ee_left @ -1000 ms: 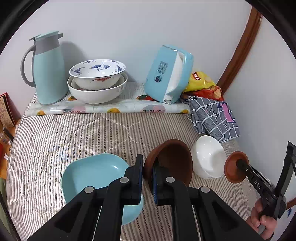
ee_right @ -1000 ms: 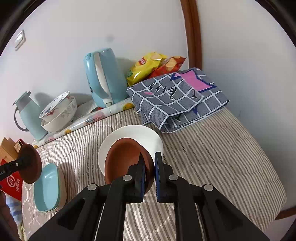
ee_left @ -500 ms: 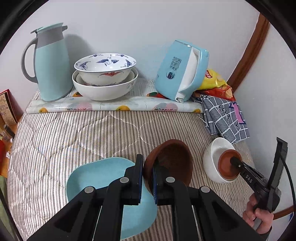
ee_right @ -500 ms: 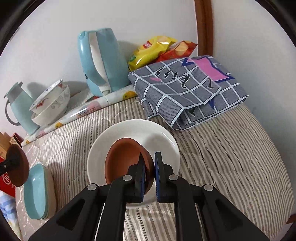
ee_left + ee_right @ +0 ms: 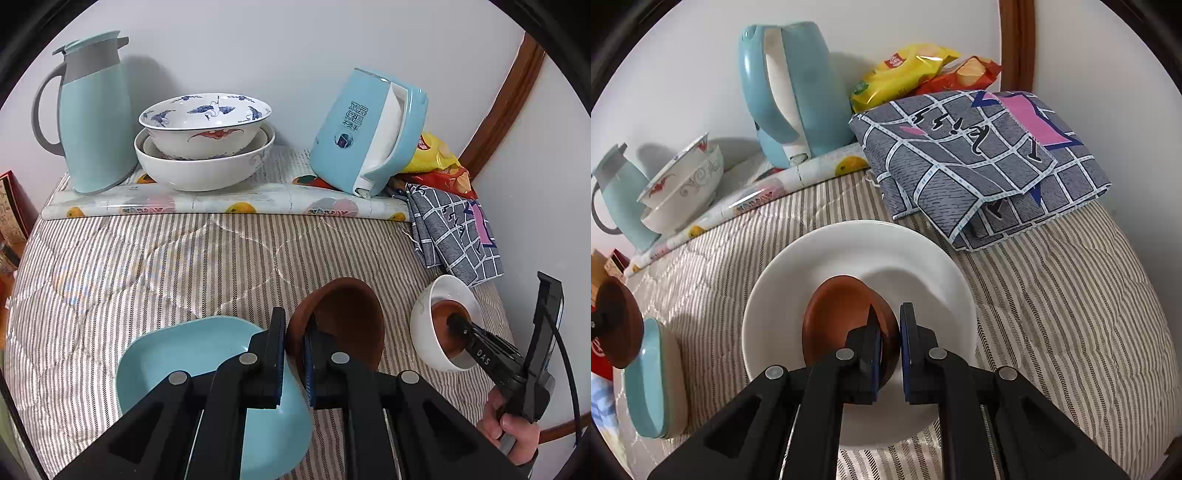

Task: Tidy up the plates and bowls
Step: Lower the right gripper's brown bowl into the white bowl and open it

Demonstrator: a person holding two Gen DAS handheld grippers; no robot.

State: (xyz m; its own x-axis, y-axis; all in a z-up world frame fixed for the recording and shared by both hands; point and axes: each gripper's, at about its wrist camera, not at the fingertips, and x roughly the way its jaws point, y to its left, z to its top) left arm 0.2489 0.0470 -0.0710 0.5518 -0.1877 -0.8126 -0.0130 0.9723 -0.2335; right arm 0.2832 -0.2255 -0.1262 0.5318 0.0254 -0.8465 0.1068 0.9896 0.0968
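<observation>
Right claw (image 5: 888, 332): clamped on brown dish (image 5: 846, 317) rim, inside white bowl (image 5: 857, 258). Dish to be seated flat before release. Left claw (image 5: 294, 354): clamped on second brown dish (image 5: 343, 317) above blue plate (image 5: 192, 354).

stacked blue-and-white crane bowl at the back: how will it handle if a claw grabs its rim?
The blue-and-white crane-patterned bowl looks like glazed ceramic, so probably slippery at the rim and breakable. It sits nested, slightly tilted, in the larger white bowl, so it may rock or clink when lifted. Probably heavy for a one-sided pinch.
</observation>
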